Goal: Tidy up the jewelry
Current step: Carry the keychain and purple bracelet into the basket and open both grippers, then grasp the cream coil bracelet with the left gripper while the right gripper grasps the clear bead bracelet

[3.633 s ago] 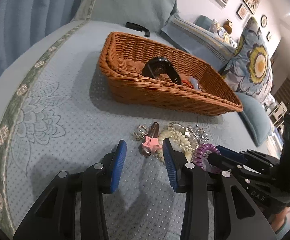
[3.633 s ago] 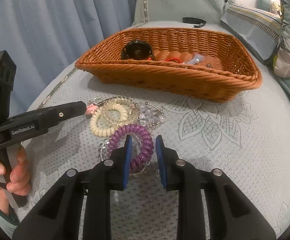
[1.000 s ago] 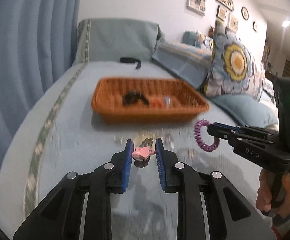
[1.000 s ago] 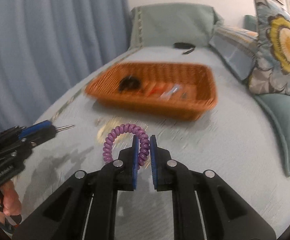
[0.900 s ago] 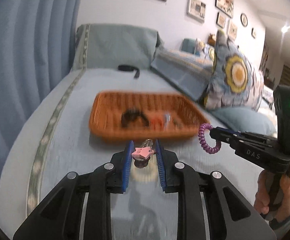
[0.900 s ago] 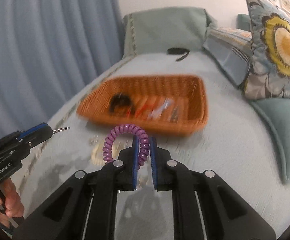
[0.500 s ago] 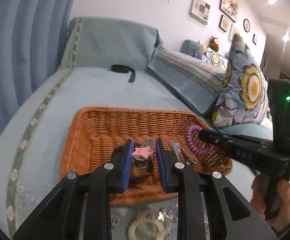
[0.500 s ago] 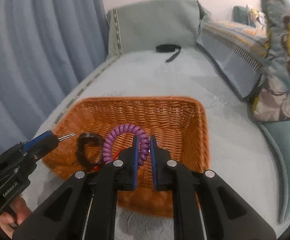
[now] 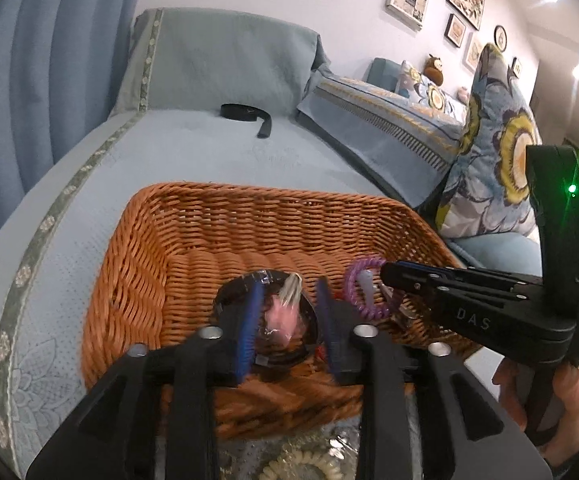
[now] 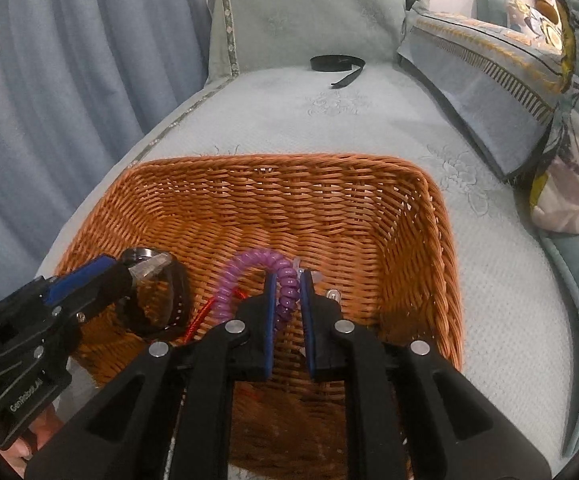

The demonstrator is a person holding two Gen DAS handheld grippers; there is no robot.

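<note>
"DAS" is read on the right gripper (image 9: 385,280), "GenRobot.AI" on the left gripper (image 9: 287,312). Both are poised over the wicker basket (image 10: 429,216). The left jaws have just been opening, a blurred pink-tagged clip (image 9: 283,314) lying loose between them. The right jaws, just parted slightly, flank the purple coil band (image 10: 245,266). A black watch (image 10: 169,300) lies inside the basket.

The right tool (image 10: 287,280) hangs over the wicker basket (image 10: 429,248), its jaws just opening, the purple coil hair tie (image 10: 249,264) between the blue pads and arching off to the left. Further left the left tool (image 10: 129,272) reaches in — a metal clip at its tip, above a black watch (image 10: 173,300). Ahead, beyond the basket, a black strap (image 10: 335,62) lies on the bed (image 10: 489,280).
</note>
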